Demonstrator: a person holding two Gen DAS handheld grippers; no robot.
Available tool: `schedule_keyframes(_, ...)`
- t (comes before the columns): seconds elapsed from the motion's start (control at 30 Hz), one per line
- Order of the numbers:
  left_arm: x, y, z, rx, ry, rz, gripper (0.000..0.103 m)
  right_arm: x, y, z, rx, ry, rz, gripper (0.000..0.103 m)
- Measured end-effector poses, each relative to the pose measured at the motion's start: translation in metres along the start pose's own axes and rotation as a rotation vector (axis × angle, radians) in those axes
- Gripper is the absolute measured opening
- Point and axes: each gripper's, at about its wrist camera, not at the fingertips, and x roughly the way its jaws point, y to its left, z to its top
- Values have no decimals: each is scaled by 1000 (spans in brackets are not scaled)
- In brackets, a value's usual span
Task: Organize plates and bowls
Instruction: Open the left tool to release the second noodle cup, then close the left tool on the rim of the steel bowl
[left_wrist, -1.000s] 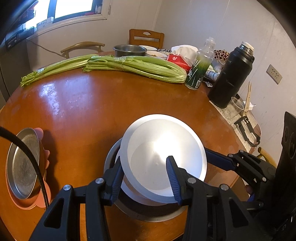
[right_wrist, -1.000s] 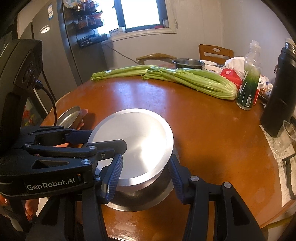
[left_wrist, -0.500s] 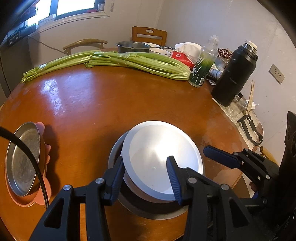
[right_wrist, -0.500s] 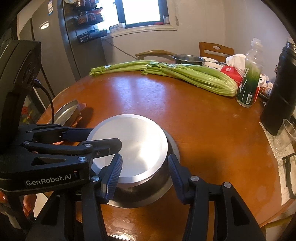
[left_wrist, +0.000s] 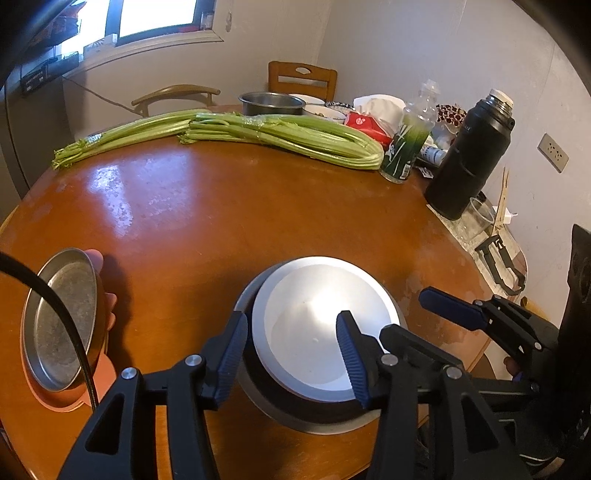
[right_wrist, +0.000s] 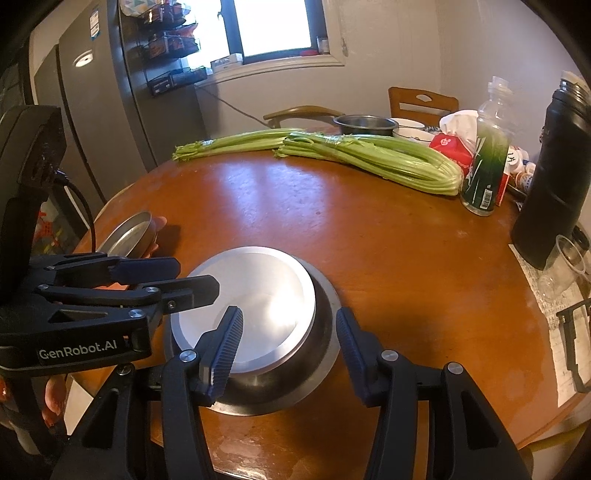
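While both grippers hover loose over the upturned steel bowl (left_wrist: 325, 325), the left gripper (left_wrist: 291, 354), jaws just widening, and right gripper (right_wrist: 288, 350) grasp nothing.

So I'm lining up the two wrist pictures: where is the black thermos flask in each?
Left wrist view: the black thermos flask stands upper right, by the table's far edge.
Right wrist view: the flask is at the far right edge, partly cut off.
Shared landmark: the green bottle just left of it in both.
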Motion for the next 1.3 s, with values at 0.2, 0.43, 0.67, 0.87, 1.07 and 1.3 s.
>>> schedule_keyframes(0.2, -5, 3, 1, -8, -20, 23, 58, -2, -1, 1, 4, -6, -3, 58)
schedule_keyframes(0.43, -5, 5, 2, -12, -23, 47, 61, -4, -5, 3, 19, -18, -5, 59)
schedule_keyframes(0.67, -3, 10, 0, -34, -28, 55, 65, -5, -9, 3, 32, -32, -10, 66)
schedule_keyframes(0.87, -3, 11, -1, -28, -33, 61, 66, -4, -12, 3, 37, -32, -23, 70)
schedule_keyframes(1.07, -3, 12, -1, -33, -32, 29, 72, -4, -18, 5, 57, -35, -20, 73)
schedule_keyframes(1.3, 8, 15, -2, -41, -1, 53, 73, 4, -23, 5, 98, -13, -3, 74)
